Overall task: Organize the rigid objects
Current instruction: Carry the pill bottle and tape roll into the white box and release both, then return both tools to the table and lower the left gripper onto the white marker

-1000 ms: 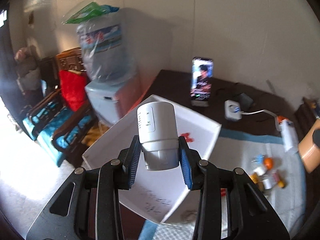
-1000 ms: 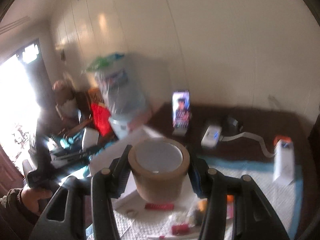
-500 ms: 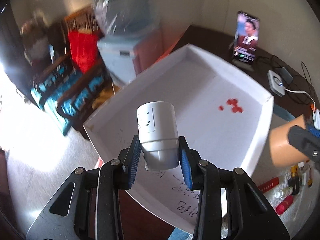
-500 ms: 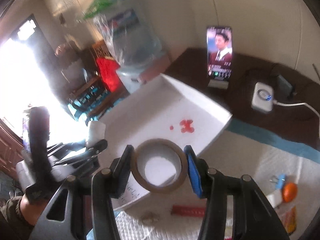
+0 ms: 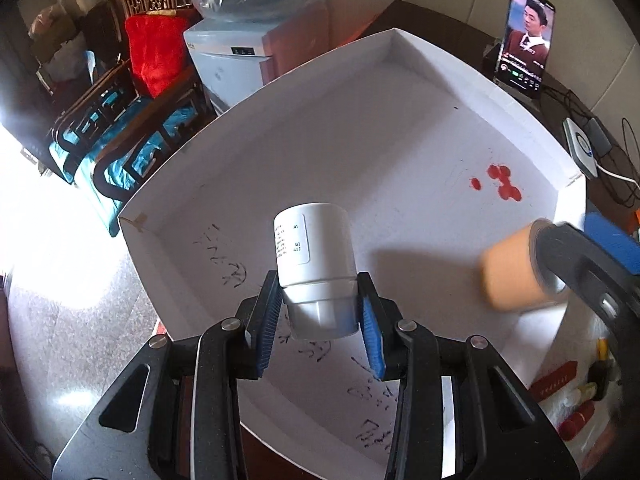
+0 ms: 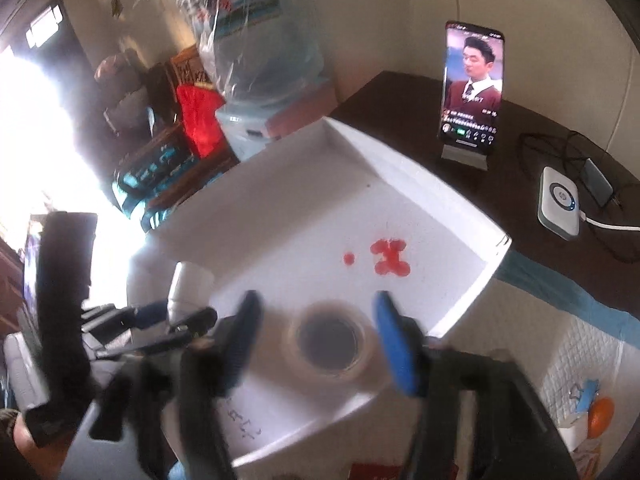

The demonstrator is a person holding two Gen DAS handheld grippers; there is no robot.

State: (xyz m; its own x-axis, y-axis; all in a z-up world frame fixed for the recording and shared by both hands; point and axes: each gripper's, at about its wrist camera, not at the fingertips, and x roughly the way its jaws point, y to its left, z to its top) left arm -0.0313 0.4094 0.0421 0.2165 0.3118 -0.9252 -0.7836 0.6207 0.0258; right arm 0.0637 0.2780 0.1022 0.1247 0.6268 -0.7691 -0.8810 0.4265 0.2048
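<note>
My left gripper (image 5: 319, 320) is shut on a white plastic bottle (image 5: 314, 252) and holds it over the near part of a large white box (image 5: 256, 108). My right gripper (image 6: 326, 346) has its jaws spread wide, and a roll of brown tape (image 6: 330, 346) lies between them inside the box (image 6: 412, 178), apart from both pads. In the left wrist view the tape (image 5: 510, 270) and the right gripper (image 5: 580, 264) show blurred at the right. The left gripper and bottle (image 6: 186, 286) show at the left of the right wrist view.
Red spots (image 5: 502, 182) mark the box floor. A phone on a stand (image 6: 470, 88), a white charger (image 6: 558, 202) and cables sit on the dark table behind. Small items (image 6: 596, 412) lie on the white cloth at right. A water dispenser (image 5: 240, 60) and chairs stand beyond the box.
Both grippers have moved down and forward over the box. My right gripper has opened and let go of the tape roll, which now lies in the box. The left still holds the bottle.
</note>
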